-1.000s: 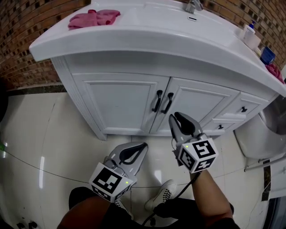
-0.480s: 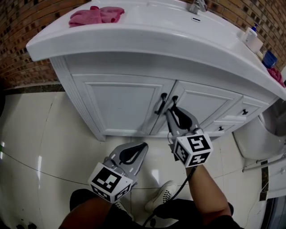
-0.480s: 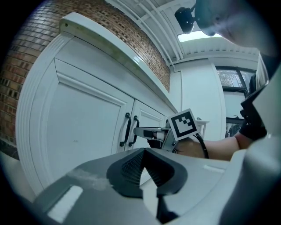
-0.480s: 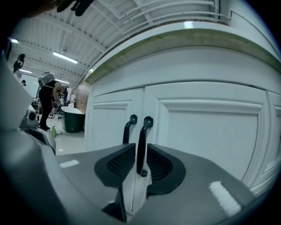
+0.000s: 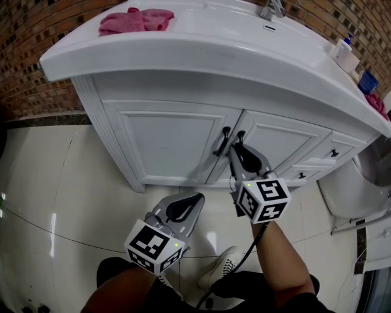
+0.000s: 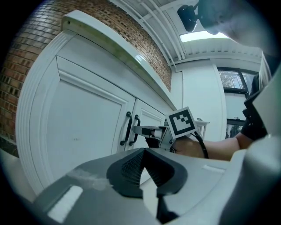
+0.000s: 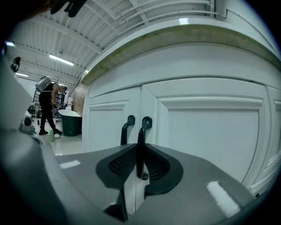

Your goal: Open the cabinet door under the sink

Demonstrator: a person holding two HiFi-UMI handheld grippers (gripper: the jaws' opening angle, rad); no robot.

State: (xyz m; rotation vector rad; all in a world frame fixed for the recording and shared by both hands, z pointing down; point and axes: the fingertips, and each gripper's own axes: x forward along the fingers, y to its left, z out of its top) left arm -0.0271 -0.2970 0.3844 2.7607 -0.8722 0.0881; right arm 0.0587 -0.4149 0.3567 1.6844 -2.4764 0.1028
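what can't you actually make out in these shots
Inside of the cabinet: every view, behind its shut doors.
Top of the faucet: head view, cut off by the upper edge.
Label on the bottle: head view, too small.
Lower part of the right door handle: head view, behind the right claw.

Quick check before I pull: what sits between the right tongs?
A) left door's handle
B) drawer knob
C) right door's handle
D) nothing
C: the right gripper view shows the right tongs closed around the right door's handle, with the left door's handle beside them, free.
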